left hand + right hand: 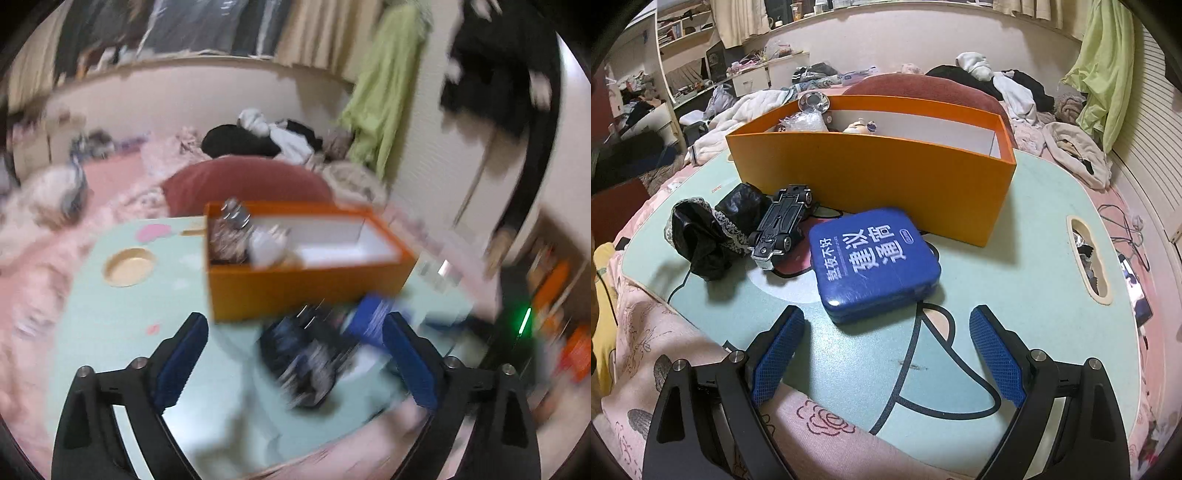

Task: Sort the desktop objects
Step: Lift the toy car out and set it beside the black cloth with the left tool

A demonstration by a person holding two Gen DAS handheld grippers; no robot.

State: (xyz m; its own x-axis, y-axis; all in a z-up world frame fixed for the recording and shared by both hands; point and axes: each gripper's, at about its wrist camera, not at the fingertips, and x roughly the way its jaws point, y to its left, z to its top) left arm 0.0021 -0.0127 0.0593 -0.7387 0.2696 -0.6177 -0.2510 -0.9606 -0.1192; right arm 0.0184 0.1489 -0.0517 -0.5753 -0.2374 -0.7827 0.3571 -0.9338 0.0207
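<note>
1. The orange rectangular cardboard box (875, 177) stands at twelve o'clock on the pale green lap table (1034, 266).
2. The blue rounded tin (873, 264) lies before it.
3. The black toy car (783, 225) lies at ten o'clock of the tin.

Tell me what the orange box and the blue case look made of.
Orange box: likely matte cardboard; thin, flat walls with a white lining. Blue case: probably glossy tin or hard plastic; rounded corners and a sheen on printed white lettering.
</note>
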